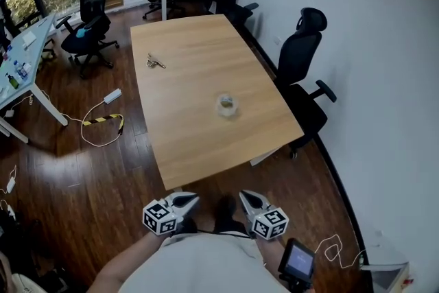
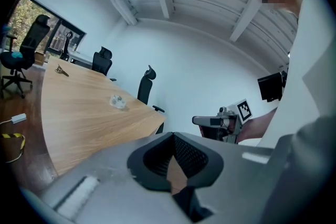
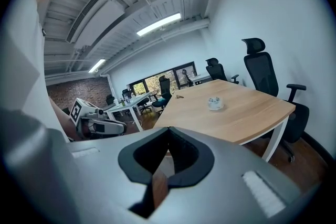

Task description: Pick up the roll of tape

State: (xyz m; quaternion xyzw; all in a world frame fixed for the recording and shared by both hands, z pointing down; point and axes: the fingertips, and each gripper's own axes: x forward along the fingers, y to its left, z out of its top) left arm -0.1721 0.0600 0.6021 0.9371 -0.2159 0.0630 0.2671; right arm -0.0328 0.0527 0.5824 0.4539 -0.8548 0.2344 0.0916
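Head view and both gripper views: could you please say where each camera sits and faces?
Head view: on the person's head, looking down at the table; left gripper, right gripper and torso show.
Left gripper view: on that gripper, facing across the table to the wall; right gripper shows.
Right gripper view: on that gripper, facing the windows; left gripper shows.
All share the roll of tape.

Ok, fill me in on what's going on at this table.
A person stands at the near end of the wooden table with a gripper in each hand. The left gripper and right gripper are both shut and empty, held close to the body, short of the table edge. The roll of tape lies untouched near the middle of the table, with some keys farther along. The pickup has not started yet.
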